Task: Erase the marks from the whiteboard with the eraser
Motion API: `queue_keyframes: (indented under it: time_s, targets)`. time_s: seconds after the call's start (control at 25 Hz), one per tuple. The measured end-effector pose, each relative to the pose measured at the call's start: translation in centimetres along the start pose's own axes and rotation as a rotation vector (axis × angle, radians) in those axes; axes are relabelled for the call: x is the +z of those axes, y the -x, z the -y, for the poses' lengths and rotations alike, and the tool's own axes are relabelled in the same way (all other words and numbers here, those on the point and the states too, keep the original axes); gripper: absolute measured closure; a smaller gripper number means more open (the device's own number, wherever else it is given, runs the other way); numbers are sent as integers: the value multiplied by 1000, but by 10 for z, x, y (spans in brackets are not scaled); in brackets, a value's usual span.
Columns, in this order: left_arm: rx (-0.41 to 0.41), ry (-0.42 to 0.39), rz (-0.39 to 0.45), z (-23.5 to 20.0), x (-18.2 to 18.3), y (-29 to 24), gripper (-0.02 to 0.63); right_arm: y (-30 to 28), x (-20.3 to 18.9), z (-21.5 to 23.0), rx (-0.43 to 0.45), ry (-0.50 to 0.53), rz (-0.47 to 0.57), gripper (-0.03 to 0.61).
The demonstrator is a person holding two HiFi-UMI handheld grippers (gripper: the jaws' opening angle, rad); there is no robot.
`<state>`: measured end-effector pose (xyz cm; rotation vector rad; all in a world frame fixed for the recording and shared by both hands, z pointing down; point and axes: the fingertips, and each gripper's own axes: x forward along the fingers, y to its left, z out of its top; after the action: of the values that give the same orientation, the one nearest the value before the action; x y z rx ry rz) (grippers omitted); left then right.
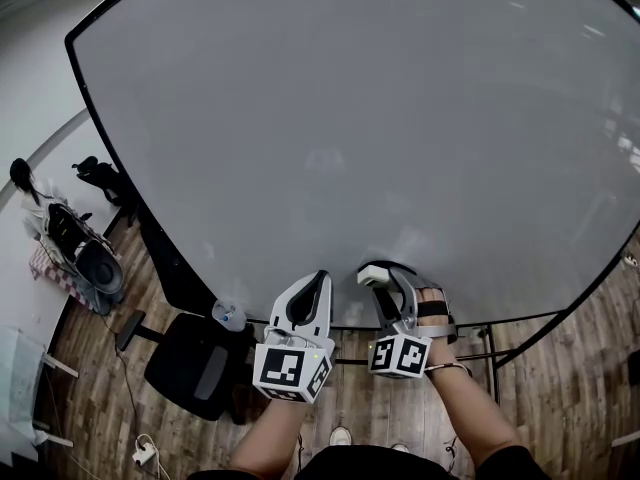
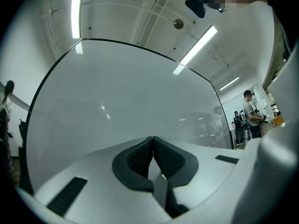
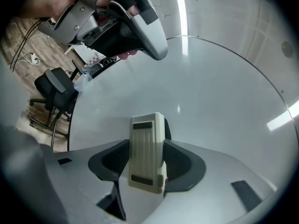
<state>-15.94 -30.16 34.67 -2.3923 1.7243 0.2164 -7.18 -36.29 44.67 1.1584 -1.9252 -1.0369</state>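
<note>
A large whiteboard [image 1: 360, 128] fills the head view; its surface looks bare, with no marks that I can make out. My right gripper [image 1: 385, 286] is at the board's lower edge, shut on a cream eraser [image 3: 147, 150] that stands upright between its jaws. The same eraser [image 1: 373, 275] shows as a pale block at the gripper's tip in the head view. My left gripper [image 1: 305, 303] hangs just left of it, shut with nothing between its pads [image 2: 140, 157]. In the right gripper view, the left gripper [image 3: 124, 24] sits above and to the left.
A black office chair [image 1: 190, 363] stands on the wood floor at lower left, with a clear bottle [image 1: 229, 315] near it. Bags and clutter [image 1: 75, 248] lie at far left. The board's stand legs [image 1: 480, 343] are at lower right. A person [image 2: 252, 113] stands far right.
</note>
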Motion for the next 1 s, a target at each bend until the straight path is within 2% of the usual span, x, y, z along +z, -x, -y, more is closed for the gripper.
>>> queue_keyframes:
  time_s: [0.16,0.4,0.56,0.68,0.84,1.0]
  targets:
    - [-9,3,-8,-1,-6,-1,594,8,3,5,8,-24,-8,323]
    - [-1,36,-49,-21,-22,-3,594,46,31,59,-63,-232,94,324]
    - [-73,54,-56,-11,-25,-3,594,71,37,92,-154,-291,118,322]
    - [-118,56,-58,-4,-28,-4,594,87,33,109,-197,-379,173,322]
    - [-157,89,-71,1,-32,-2,594,106,12,120,-256,-605,252,322]
    - [-223,103,-75,15,-43,7,594,119,-18,112,-230,-820,243,322]
